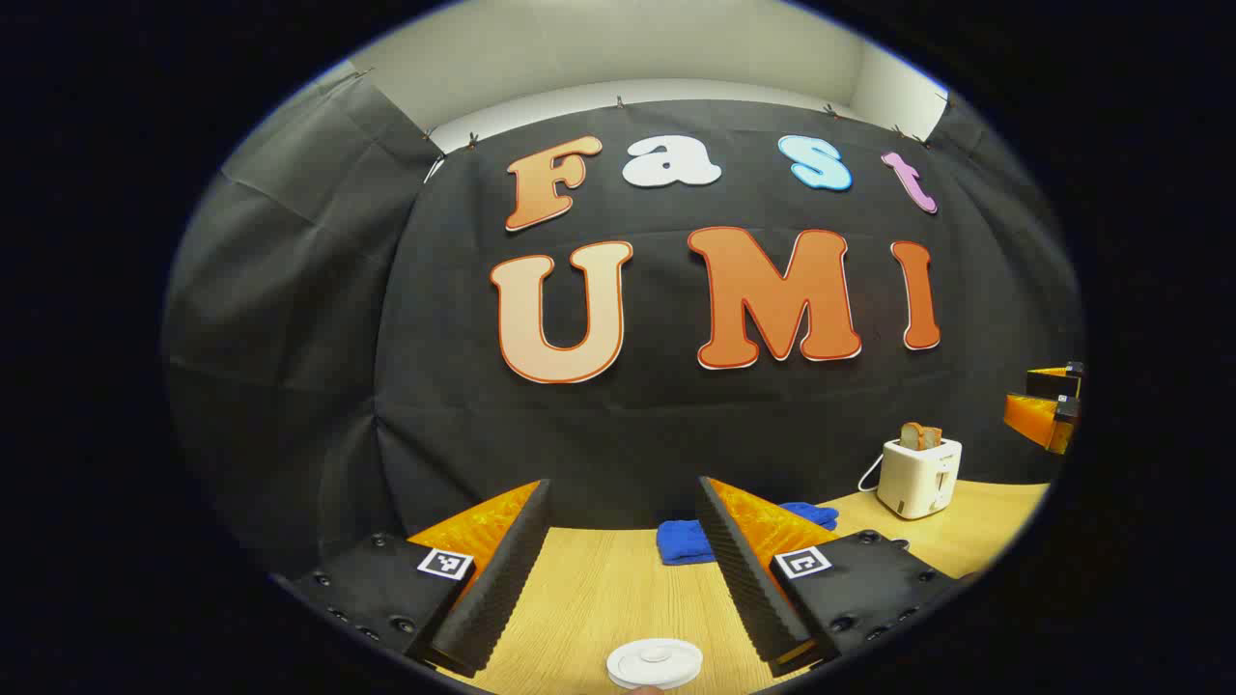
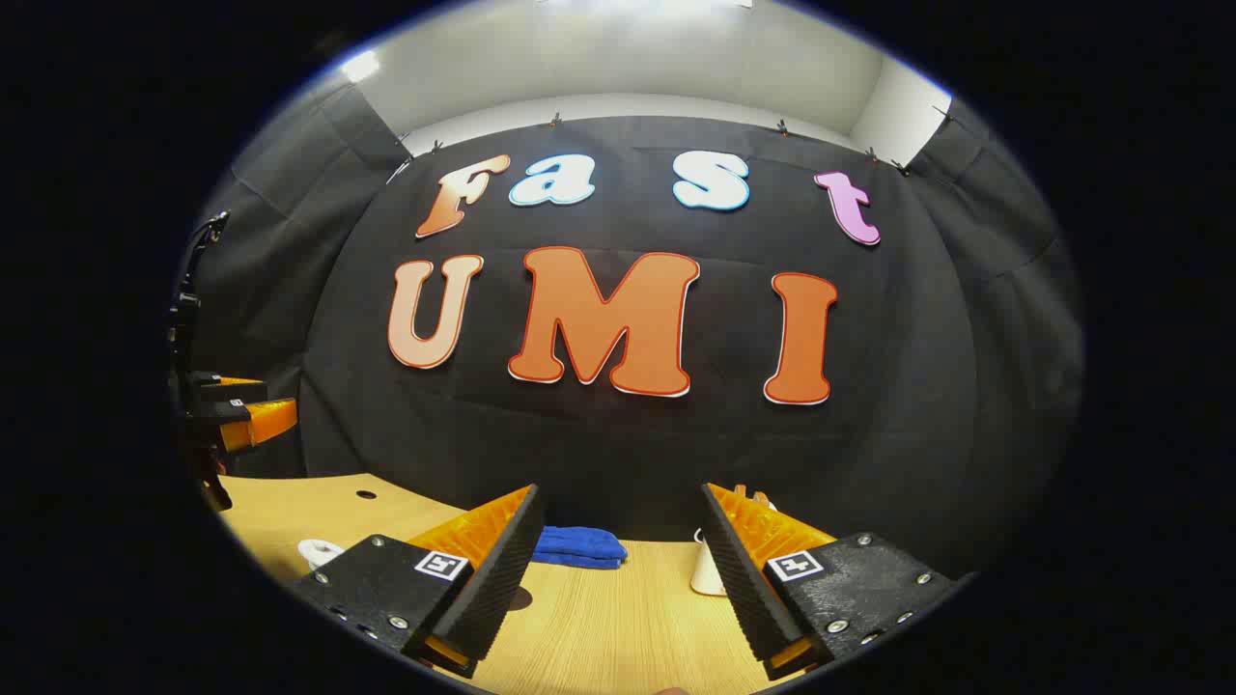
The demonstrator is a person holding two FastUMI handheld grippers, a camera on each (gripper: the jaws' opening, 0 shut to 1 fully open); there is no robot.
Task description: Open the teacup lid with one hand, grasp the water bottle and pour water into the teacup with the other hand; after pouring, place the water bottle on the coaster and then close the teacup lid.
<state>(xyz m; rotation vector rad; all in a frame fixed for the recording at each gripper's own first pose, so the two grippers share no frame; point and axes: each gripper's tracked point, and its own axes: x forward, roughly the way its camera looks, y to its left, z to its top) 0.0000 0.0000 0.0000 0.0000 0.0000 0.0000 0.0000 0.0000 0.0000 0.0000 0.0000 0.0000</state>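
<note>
White teacup lid (image 1: 655, 663) flat on table (knob up); both hand-held grippers spread.

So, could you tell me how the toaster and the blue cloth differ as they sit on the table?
The toaster is white and boxy, standing upright with bread sticking out of its top; the blue cloth lies low and folded. The toaster trails a cord; the cloth has none. Both rest on the wooden table near the booth wall.

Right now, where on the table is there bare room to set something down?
Bare wood runs between the white round lid near the front edge and the blue cloth at the back wall. More bare wood lies left of the cloth. The right back corner is crowded: the toaster stands there, beside the cloth. Both grippers, left and right, hang open above the table.
</note>
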